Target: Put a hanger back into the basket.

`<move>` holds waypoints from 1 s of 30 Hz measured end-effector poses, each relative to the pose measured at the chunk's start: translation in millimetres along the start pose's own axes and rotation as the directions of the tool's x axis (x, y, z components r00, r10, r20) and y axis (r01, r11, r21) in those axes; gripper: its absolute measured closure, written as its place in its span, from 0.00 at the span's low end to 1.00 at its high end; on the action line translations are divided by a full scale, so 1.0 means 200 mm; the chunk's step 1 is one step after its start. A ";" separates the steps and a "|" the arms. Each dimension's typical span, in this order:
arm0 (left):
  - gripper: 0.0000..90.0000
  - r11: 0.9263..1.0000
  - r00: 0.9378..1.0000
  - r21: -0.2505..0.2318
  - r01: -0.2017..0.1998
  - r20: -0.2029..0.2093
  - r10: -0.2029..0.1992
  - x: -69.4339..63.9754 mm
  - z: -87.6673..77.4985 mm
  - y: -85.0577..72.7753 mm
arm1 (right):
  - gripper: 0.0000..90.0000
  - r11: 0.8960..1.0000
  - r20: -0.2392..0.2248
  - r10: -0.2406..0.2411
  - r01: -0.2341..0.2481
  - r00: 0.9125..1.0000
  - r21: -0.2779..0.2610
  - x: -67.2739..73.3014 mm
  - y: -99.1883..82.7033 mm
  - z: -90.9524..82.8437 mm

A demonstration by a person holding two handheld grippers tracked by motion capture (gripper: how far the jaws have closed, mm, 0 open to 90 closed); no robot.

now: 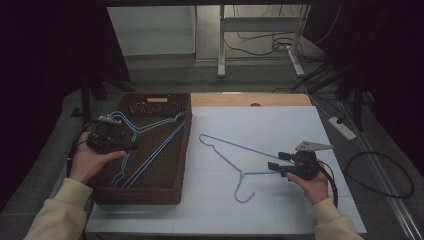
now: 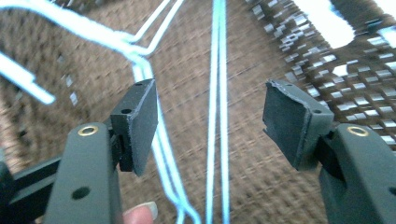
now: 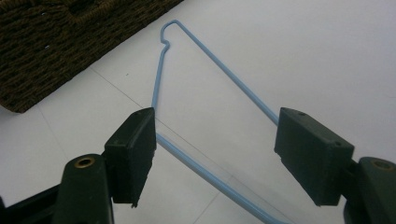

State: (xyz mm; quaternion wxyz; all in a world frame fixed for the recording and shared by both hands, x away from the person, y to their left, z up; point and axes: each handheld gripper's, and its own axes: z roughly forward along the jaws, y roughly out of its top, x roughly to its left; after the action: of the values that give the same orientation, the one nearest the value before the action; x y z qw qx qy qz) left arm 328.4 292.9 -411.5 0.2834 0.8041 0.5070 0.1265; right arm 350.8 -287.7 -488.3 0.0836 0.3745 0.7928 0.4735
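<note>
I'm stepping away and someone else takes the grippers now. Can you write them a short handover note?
Left gripper: open, holding nothing, over the dark brown woven basket.
Right gripper: open, at the thin blue wire hanger on the white table sheet, not gripping it.
Done: blue wire hangers in the basket lie flat on its floor.
Left: grip the hanger on the sheet and put it in the basket.

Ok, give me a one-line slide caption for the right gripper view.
Open right gripper poised over a blue wire hanger lying on the white table, beside the brown woven basket.
</note>
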 end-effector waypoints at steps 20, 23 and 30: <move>0.40 0.948 0.965 -0.278 -0.154 0.165 0.205 -0.42 -0.08 -0.05 | 0.33 0.999 0.022 -0.052 0.052 0.998 0.004 0.03 0.01 -0.05; 0.40 0.932 0.955 -0.310 -0.189 0.161 0.248 -0.50 -0.06 -0.07 | 0.33 0.998 0.025 -0.066 0.066 0.997 0.012 0.04 0.01 -0.06; 0.40 0.924 0.948 -0.323 -0.205 0.168 0.269 -0.56 -0.03 -0.10 | 0.32 0.995 0.027 -0.097 0.096 0.995 0.022 0.08 0.01 -0.07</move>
State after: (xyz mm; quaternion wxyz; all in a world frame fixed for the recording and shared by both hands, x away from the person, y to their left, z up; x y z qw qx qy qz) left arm 261.1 202.3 -409.2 0.4371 0.8157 0.3477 0.1505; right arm 333.9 -286.6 -476.3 0.1137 0.3432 0.8136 0.4553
